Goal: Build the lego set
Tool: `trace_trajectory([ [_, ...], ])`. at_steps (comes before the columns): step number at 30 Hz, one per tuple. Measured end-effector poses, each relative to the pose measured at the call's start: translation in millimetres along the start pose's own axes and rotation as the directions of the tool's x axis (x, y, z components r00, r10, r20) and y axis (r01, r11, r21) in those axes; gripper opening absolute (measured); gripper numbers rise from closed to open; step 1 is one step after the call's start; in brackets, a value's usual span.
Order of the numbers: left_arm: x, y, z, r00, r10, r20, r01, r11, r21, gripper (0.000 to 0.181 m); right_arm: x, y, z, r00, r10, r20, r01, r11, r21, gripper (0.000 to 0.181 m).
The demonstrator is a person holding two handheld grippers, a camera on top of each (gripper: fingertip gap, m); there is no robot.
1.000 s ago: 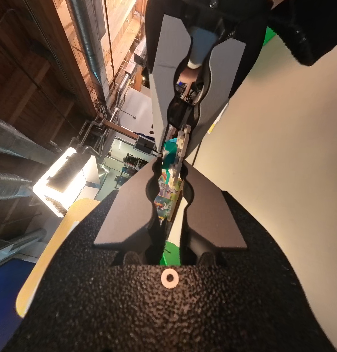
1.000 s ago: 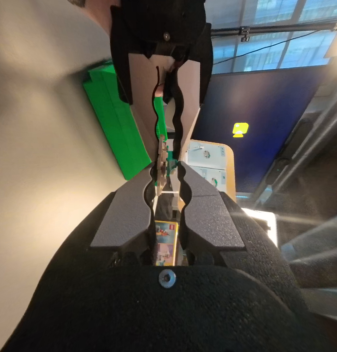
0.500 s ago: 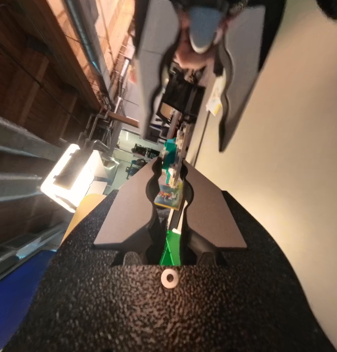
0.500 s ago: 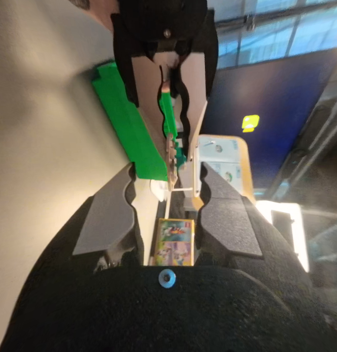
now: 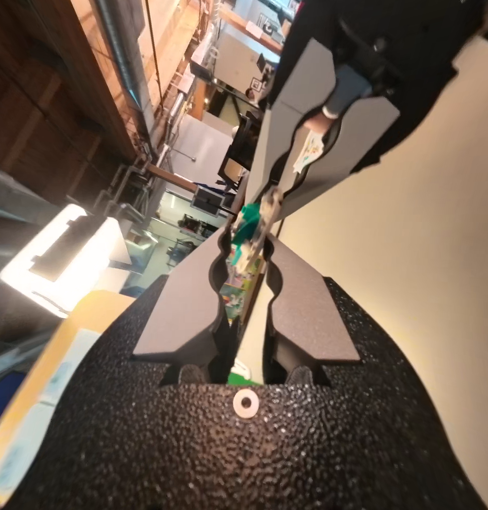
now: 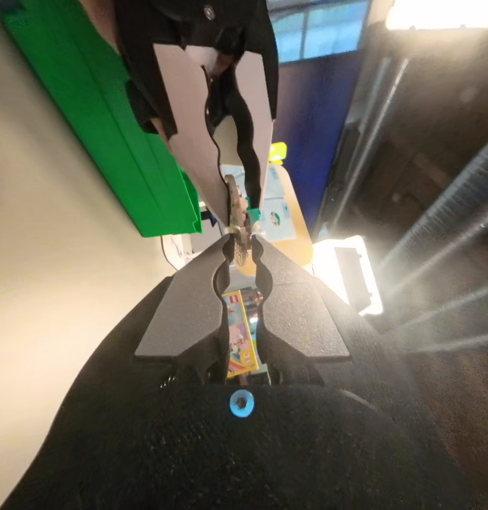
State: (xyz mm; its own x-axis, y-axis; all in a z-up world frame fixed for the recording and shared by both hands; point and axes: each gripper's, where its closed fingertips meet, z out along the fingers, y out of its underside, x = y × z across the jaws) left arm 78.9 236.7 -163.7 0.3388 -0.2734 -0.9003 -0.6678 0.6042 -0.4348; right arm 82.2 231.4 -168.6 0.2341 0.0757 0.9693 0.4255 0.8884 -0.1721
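Grey-and-teal lego assembly pinched edge-on between opposed left gripper and right gripper, both clamped on it.

The left wrist view looks forward along its own fingers from just behind them, rolled sideways so the pale surface stands like a wall on its right; the right wrist view sits the same way behind its fingers, with the surface on its left; the two cameras face each other at close range (each shows the other gripper tip to tip), sharing the small lego assembly and the colourful box.
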Motion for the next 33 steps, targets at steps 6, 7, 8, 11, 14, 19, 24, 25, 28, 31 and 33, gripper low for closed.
trace_trajectory([
  [6,18,31,26,0.988,-0.150,-0.042,0.148,0.988,-0.035,0.052,-32,54,10,1.000,0.017,0.003,-0.016,0.994,-0.112,0.008],
  [7,19,36,25,0.988,-0.148,-0.037,0.146,0.988,-0.050,0.059,-40,60,10,0.999,-0.004,0.032,0.008,0.993,-0.117,0.008],
  [8,20,41,25,0.989,-0.147,-0.024,0.145,0.987,-0.067,0.064,-48,65,9,0.998,-0.013,0.056,0.019,0.992,-0.121,0.008],
  [11,23,56,26,0.985,-0.171,0.023,0.173,0.978,-0.119,0.064,-65,81,11,0.993,-0.005,0.118,0.025,0.985,-0.171,0.007],
  [14,20,63,26,0.979,-0.184,0.084,0.195,0.969,-0.151,0.063,-81,90,13,0.983,-0.017,0.184,0.056,0.976,-0.212,0.008],
  [19,29,62,28,0.937,-0.349,0.018,0.348,0.929,-0.129,0.070,-93,98,11,0.968,-0.048,0.245,0.111,0.962,-0.251,0.008],
  [24,26,47,27,0.824,-0.565,-0.040,0.565,0.825,-0.023,0.080,-101,108,9,0.953,-0.074,0.292,0.159,0.947,-0.278,0.009],
  [25,21,47,25,0.821,-0.571,-0.018,0.571,0.821,0.001,0.078,-103,109,9,0.950,-0.080,0.301,0.168,0.945,-0.279,0.009],
  [28,3,48,19,0.829,-0.554,0.073,0.552,0.832,0.056,0.075,-109,108,7,0.935,-0.087,0.344,0.186,0.946,-0.264,0.009],
  [31,-11,49,13,0.818,-0.557,0.144,0.548,0.831,0.095,0.075,-115,104,6,0.921,-0.025,0.389,0.142,0.951,-0.274,0.009],
  [33,-18,52,10,0.809,-0.560,0.177,0.550,0.828,0.110,0.073,-120,103,5,0.905,-0.030,0.424,0.158,0.949,-0.271,0.008],
])
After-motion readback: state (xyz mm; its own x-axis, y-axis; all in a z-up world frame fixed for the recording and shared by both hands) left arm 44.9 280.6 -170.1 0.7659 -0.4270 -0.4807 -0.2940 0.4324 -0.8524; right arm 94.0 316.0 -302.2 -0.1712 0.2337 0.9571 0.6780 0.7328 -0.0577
